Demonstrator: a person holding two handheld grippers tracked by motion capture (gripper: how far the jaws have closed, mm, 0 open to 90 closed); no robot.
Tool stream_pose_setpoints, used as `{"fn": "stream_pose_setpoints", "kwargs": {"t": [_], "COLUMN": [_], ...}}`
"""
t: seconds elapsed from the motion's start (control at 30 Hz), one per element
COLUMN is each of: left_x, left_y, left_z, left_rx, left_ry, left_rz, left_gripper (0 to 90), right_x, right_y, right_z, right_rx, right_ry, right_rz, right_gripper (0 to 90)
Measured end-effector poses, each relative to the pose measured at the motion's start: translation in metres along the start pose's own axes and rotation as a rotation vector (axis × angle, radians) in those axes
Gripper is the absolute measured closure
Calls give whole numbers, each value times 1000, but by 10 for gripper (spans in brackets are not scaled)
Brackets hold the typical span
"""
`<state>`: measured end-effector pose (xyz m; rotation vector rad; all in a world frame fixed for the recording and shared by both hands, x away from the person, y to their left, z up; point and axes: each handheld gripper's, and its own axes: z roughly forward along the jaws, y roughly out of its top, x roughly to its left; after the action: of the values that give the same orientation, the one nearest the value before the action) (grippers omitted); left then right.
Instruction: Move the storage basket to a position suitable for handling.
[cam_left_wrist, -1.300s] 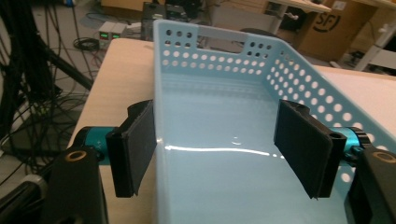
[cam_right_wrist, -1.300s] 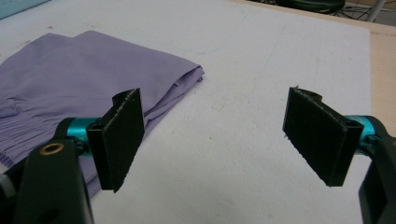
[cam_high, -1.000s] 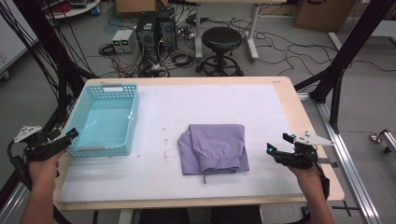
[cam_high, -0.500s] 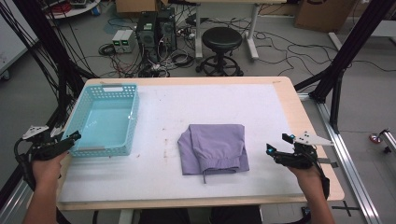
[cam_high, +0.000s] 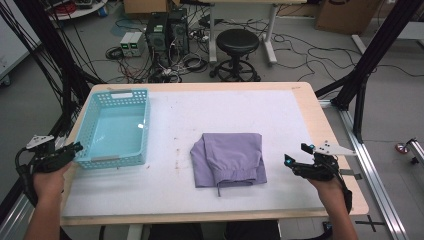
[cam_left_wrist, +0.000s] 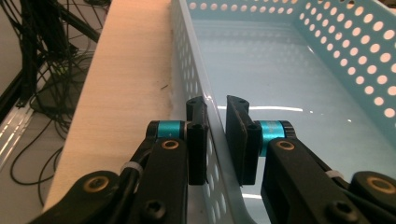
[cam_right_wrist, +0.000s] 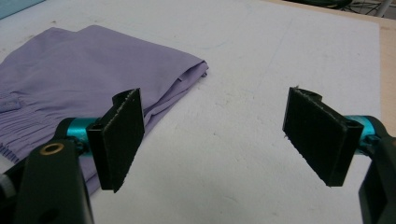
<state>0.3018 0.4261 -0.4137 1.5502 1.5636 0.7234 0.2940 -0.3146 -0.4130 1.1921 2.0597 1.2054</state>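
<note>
Right now the left gripper (cam_left_wrist: 215, 140) straddles the near left wall of the turquoise basket (cam_left_wrist: 299, 70). One finger is outside against the perforated plastic and one inside, and they have just been closing to a narrow gap. The outer pad looks to touch the wall, but a slit of light remains beside the inner one, so the grip does not look firm yet. Pulling or lifting now could let the thin wall slide out, or twist the basket on the desk (cam_high: 300, 125) instead of moving it squarely. A bite this close to the corner also gives little control, so the far end may swing.

Across the desk, the right gripper (cam_right_wrist: 219, 135) hovers with its fingers spread wide and nothing between them, just right of the folded lavender garment (cam_high: 230, 159). The garment lies on the white mat, well apart from the basket (cam_high: 116, 127). A low, shallow grab at its near edge could catch a single layer and undo the fold.
</note>
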Motion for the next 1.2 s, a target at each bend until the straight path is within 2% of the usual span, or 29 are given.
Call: {"fn": "stream_pose_setpoints", "kwargs": {"t": [0.2, 0.3, 0.47, 0.97, 1.13, 1.2], "left_x": [-2, -5, -12, -13, -13, -14], "left_y": [-3, -5, -7, -10, -11, -12], "left_z": [-2, -3, -6, -12, -14, -15], "left_rx": [-13, -14, -29, -43, -37, -36], "left_ry": [-33, -52, -72, -136, -166, -166], "left_rz": [-8, -2, -15, 1, 18, 21], "left_gripper": [773, 764, 757, 757, 755, 755], "right_x": [0, -1, 0, 0, 1, 1], "right_y": [0, -1, 0, 0, 0, 0], "right_z": [-1, 0, 0, 0, 1, 1], "right_rx": [0, 2, 0, 3, 5, 4], "right_ry": [0, -1, 0, 7, 8, 6], "right_rz": [4, 4, 1, 4, 2, 1], "right_gripper": [210, 210, 210, 210, 210, 210]}}
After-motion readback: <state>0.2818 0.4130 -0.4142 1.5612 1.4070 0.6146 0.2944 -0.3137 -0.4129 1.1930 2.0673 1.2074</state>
